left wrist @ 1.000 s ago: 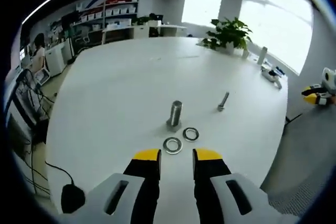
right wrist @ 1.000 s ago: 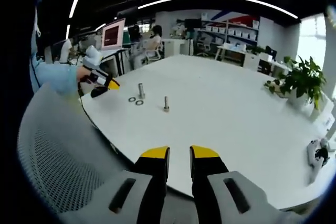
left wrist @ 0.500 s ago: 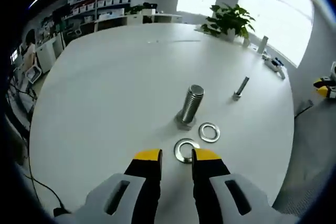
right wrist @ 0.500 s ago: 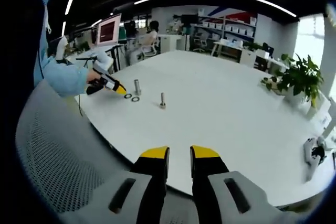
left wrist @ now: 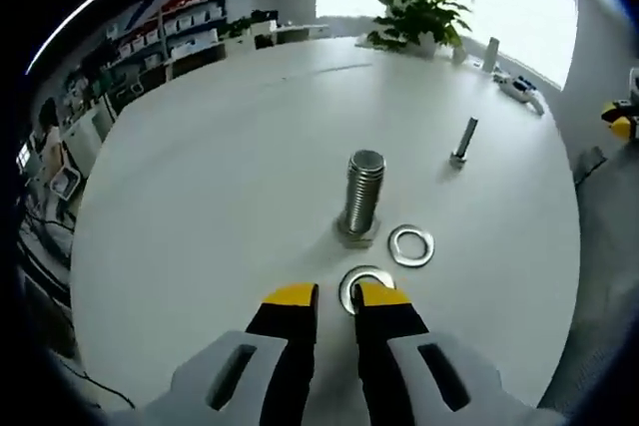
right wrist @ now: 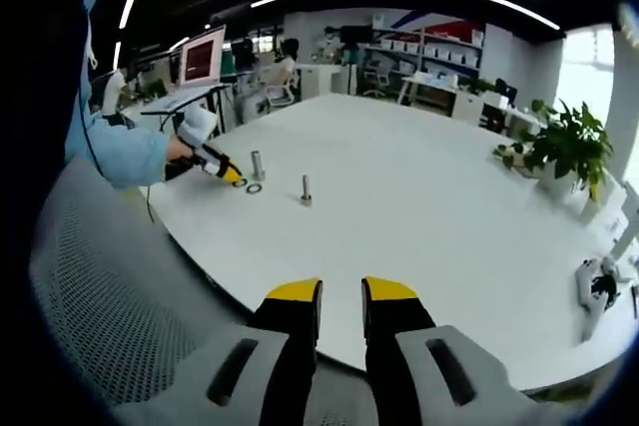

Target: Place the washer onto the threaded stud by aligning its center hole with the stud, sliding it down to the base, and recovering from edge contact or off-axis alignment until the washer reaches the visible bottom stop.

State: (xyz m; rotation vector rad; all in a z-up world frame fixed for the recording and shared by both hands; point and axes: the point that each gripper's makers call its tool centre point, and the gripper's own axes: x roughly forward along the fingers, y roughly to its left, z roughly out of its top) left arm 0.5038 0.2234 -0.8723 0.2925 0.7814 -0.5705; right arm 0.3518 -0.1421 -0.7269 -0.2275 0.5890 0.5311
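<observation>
In the left gripper view, the left gripper (left wrist: 334, 298) reaches low over a large white table (left wrist: 200, 177), its two yellow-tipped jaws standing a little apart with nothing held between them. A flat metal washer (left wrist: 363, 279) lies on the table right at the tip of the right-hand jaw, partly hidden by it. Just beyond stands the threaded stud (left wrist: 361, 197), upright on its hexagonal base, and a second washer (left wrist: 411, 244) lies close beside that base. A thinner bolt (left wrist: 463, 142) stands farther off, toward the table's far edge, where there is also a potted plant (left wrist: 417, 17). Compared with a second ago, the stud and washers look larger and the near washer has gone from clear of the jaws to right at their tips, so the gripper has closed in on it; the jaw gap has also narrowed. The pick-up seems about to begin, and no washer is on the stud yet. In the right gripper view, the right gripper (right wrist: 340, 296) hangs off the near edge of the table, well away from the parts, its jaws slightly parted and empty. Across the table, the left gripper, held by a person in a blue sleeve (right wrist: 120, 152), has moved up to the washers beside the stud.
</observation>
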